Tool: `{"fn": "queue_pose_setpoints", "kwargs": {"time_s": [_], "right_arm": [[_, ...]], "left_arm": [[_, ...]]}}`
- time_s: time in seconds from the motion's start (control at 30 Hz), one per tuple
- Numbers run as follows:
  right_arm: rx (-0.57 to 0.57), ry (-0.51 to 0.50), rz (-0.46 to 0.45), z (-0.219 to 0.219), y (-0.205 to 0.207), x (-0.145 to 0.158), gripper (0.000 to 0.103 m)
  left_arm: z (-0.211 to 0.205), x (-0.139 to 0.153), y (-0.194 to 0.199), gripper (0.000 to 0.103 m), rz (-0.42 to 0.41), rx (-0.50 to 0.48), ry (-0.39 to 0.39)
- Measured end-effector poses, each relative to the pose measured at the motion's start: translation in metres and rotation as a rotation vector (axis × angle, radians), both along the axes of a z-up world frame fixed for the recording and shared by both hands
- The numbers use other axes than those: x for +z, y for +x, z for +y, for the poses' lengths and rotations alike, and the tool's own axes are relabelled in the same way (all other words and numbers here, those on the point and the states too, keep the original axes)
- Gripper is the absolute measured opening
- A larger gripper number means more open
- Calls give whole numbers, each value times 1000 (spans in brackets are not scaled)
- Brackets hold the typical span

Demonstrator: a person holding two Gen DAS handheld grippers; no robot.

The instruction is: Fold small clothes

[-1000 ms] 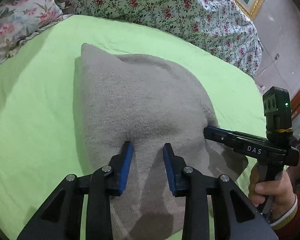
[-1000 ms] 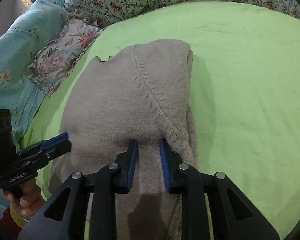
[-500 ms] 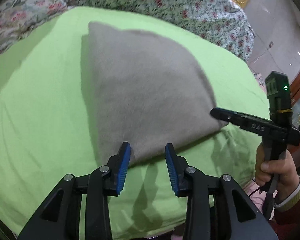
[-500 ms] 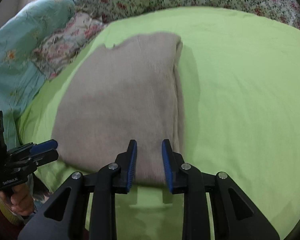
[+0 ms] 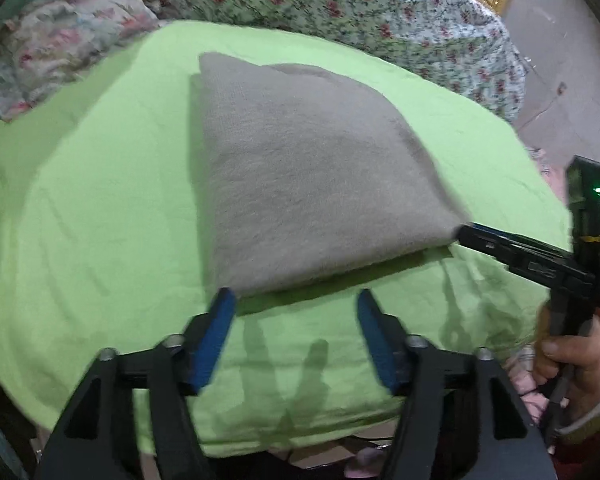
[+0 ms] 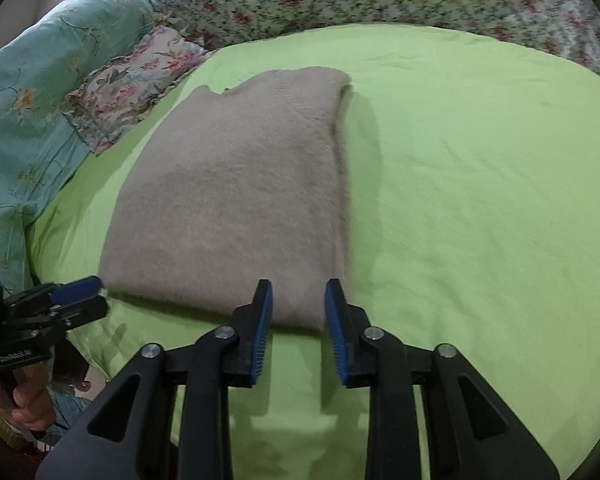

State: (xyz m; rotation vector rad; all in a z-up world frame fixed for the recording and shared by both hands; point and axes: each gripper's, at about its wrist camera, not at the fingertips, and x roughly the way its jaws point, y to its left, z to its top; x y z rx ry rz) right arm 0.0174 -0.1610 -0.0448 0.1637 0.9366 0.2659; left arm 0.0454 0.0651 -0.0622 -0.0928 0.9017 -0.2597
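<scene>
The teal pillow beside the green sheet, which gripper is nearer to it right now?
Left. The left gripper sits at the sweater's near corner on the side where the teal pillow lies. The right gripper is at the sweater's opposite near corner, farther from it.

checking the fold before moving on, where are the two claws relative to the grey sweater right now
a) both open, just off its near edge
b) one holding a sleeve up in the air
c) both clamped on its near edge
a: the left claw and right claw both gape with nothing between their fingers, and the sweater lies folded flat on the green sheet.
</scene>
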Motion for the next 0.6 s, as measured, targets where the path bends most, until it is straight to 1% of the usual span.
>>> {"fn": "queue_pose_setpoints", "kwargs": {"time_s": [0.03,0.07,0.13,0.17,0.2,0.23,0.27,0.3,0.4,0.47,0.6], "right_arm": [[-8,10,0,-4,-5,1,48],[-14,21,-3,-8,-9,3,48],[-25,37,-14,-15,-22,7,49],[-28,38,-17,-18,-26,8,53],[-30,41,-19,-19,-31,10,61],[-31,47,-21,-21,-36,11,66],[-33,56,-25,-23,-41,12,75],[-34,62,-29,-23,-45,12,80],[-41,63,-38,-24,-56,13,86],[-40,50,-30,-23,-59,11,88],[-39,48,0,-22,-69,5,89]], "left_arm": [[0,2,-4,79,-10,11,22],[0,5,-10,80,-24,18,42],[1,9,-17,86,-32,20,53],[2,10,-20,87,-30,24,58],[4,11,-23,92,-28,32,66],[4,10,-26,97,-22,46,83],[6,9,-28,97,-19,57,99],[6,7,-29,97,-14,65,113],[8,3,-37,97,-12,79,164],[10,2,-43,97,-20,94,197],[19,2,-54,98,-18,115,219]]}}
